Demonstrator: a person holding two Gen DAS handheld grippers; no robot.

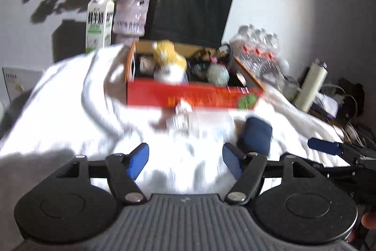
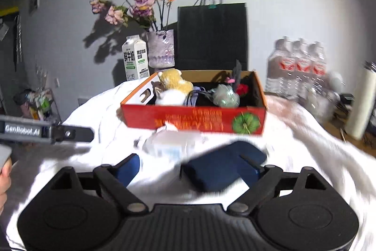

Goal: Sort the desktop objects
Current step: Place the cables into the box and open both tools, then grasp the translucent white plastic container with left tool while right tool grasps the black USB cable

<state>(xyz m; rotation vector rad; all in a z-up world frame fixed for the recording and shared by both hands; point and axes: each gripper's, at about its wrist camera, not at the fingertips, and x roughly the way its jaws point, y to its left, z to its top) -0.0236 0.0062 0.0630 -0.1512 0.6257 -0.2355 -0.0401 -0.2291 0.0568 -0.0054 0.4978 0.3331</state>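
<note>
Cardboard box (image 2: 192, 120) is sitting on the sheet-draped counter (image 2: 305, 145), open top up. Plush toy (image 2: 175, 82) is lying in the box's left part, a round ornament (image 2: 226, 95) to its right. Pouch (image 2: 223, 166) and a small plastic packet (image 2: 169, 145) are lying before the box, pouch to the right. Milk carton (image 2: 136, 60), flower vase (image 2: 162, 48) and paper bag (image 2: 211, 34) are standing behind the box, left to right. Water bottle pack (image 2: 298, 67) is standing right of the box.

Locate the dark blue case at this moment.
The dark blue case lies on the white cloth in front of the red box, right of the clear packet, between the right tongs.
</note>
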